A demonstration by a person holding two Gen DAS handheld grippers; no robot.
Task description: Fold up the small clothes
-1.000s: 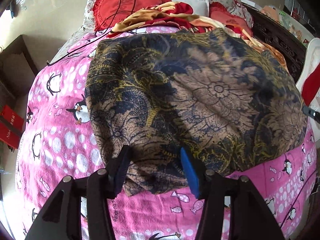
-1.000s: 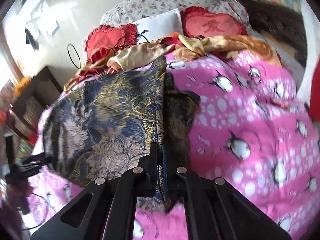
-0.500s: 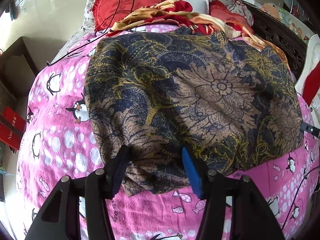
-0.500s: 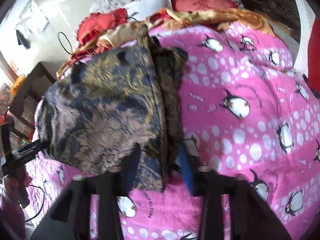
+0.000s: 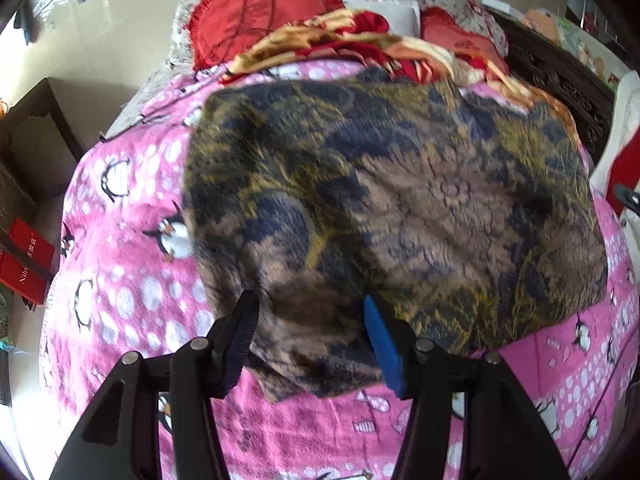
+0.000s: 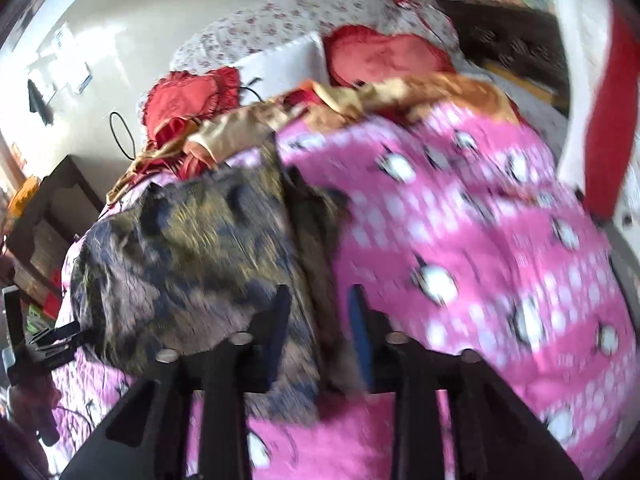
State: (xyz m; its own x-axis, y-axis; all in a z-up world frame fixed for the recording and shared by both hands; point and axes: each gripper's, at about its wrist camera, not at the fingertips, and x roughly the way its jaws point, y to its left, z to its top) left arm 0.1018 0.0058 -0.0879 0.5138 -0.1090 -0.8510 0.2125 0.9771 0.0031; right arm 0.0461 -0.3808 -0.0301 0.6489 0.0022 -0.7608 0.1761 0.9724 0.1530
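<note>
The dark floral garment [image 5: 400, 208] lies on the bed's pink penguin blanket [image 5: 120, 280], apparently folded once, with a doubled layer along its right edge; further folds seem left. The cloth looks thin and limp, the blanket fleecy. Left gripper [image 5: 310, 340] and right gripper [image 6: 318, 332] both gape wide, holding nothing.

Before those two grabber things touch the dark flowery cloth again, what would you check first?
1. Left gripper open: ok.
2. Right gripper open: ok.
3. Dark floral garment lying on the pink penguin blanket: ok.
4. Garment already folded over, a second layer showing along its right edge: ok.
5. Fold edges lined up neatly: cannot tell, both views are blurred.
6. Garment clear of the red and gold cloth behind: not ok, they meet.
</note>
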